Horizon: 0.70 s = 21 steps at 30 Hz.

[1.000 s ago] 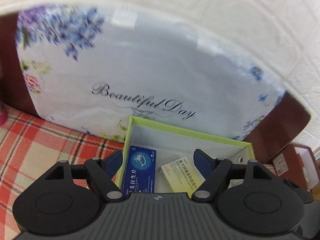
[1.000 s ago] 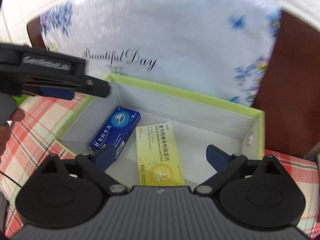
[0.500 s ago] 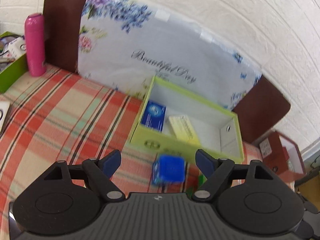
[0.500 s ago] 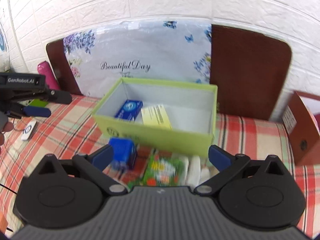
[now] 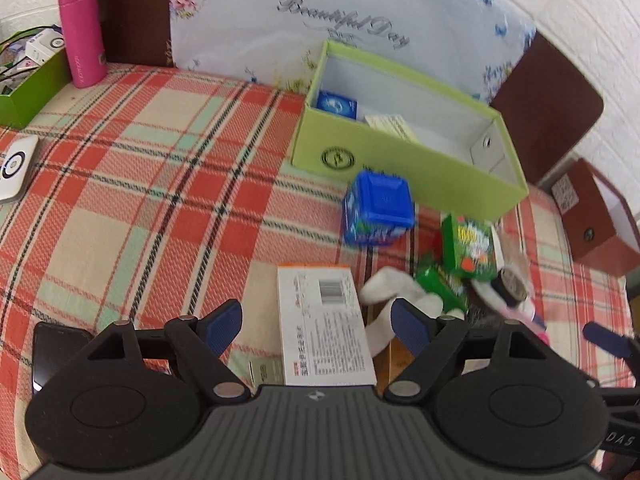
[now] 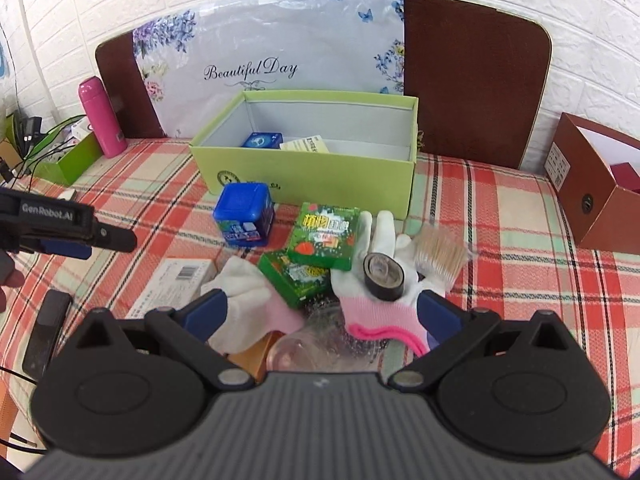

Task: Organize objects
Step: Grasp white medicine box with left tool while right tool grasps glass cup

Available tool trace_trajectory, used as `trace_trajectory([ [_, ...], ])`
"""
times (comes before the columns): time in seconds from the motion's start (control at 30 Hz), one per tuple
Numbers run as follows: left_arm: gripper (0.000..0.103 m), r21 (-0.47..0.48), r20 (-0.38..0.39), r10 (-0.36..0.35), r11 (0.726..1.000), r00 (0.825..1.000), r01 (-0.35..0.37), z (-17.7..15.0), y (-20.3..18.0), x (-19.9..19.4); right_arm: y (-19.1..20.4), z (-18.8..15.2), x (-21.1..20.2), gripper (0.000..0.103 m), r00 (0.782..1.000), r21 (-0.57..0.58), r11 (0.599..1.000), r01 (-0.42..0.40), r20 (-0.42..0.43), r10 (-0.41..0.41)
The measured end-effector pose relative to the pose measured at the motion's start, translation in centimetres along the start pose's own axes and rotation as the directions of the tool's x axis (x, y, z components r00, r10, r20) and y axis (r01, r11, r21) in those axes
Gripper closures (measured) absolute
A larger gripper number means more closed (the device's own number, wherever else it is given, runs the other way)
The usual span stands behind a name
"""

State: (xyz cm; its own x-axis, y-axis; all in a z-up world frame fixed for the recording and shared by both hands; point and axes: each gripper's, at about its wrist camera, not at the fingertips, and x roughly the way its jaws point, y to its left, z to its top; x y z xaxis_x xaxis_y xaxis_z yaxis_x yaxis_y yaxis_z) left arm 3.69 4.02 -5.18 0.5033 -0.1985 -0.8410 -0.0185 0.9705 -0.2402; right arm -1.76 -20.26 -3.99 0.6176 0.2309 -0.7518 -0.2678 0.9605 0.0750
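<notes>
A light green open box stands at the back of the plaid table and holds a blue carton and a yellow-white carton. In front of it lie a blue cube container, two green packets, white-pink gloves, a black tape roll, a toothpick bundle and a white-orange carton. My left gripper is open above the white-orange carton. My right gripper is open and empty above the gloves.
A pink bottle and a green tray stand at the back left. A brown box is at the right. A dark phone and a white device lie at the left. A floral board leans behind.
Both grippers have pulled back and up from inside the green box, so the pile of objects in front of the box has come into view. Both stay open and empty.
</notes>
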Motion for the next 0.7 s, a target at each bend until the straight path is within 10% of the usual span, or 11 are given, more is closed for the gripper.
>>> trace_trajectory([
  [0.4,0.018,0.043,-0.128,0.019,0.999,0.992,-0.013,-1.6,-1.0,4.8,1.1,-1.5,2.5,0.006,0.994,-0.07,0.997,0.025,-0.108,-0.033],
  [0.7,0.018,0.046,-0.183,0.062,0.997,0.981,-0.055,-1.2,-1.3,8.1,0.9,-2.4,4.0,0.049,0.982,-0.065,0.996,0.059,-0.174,-0.069],
])
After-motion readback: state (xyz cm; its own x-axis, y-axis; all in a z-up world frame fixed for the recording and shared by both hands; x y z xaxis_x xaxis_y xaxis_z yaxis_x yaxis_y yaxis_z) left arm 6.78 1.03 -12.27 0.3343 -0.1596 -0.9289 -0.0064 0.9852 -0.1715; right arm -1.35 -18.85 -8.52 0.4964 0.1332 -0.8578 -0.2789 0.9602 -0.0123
